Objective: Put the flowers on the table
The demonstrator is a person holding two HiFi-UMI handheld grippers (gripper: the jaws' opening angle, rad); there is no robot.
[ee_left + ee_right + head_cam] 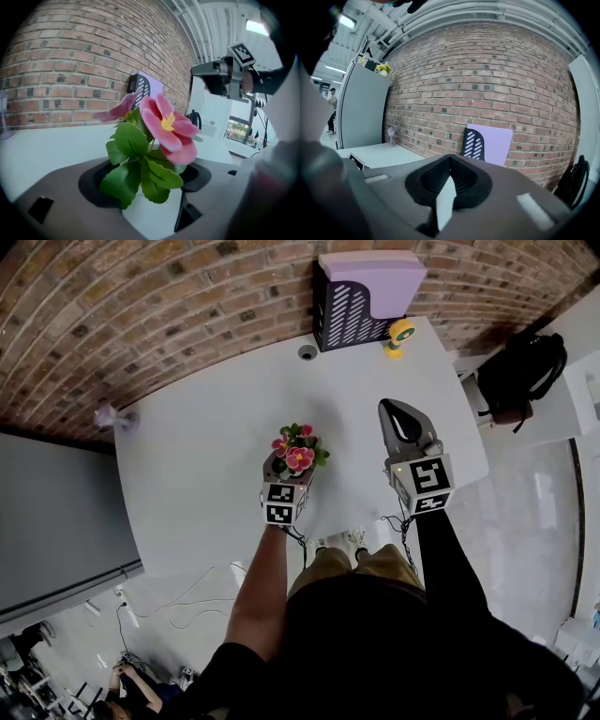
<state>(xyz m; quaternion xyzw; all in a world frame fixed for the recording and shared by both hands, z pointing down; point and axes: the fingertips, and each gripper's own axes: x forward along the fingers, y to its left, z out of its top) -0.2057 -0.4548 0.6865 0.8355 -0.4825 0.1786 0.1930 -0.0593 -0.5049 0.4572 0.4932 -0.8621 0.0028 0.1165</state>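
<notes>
**A:** Where are the flowers?

**B:** In the left tool (289, 474). Its jaws stand wide and squeeze the white pot (152, 213) from both sides. The pink flowers (164, 126) and green leaves poke out of the top of the pot.

**A:** And the other one?

**B:** The right tool (401, 418) is closed tight with nothing in it. It is up in the air, near the left one.

**A:** How should the pot go down?

**B:** Slow and straight, I think, so it does not tip. Let the bottom sit flat on the bench (216, 437) before the jaws let go. There is bare bench all around it.

**A:** What is farther back?

**B:** A purple and black file holder (361, 301) by the brick wall. I can't see inside it. A yellow thing (400, 336) stands just beside it.
</notes>
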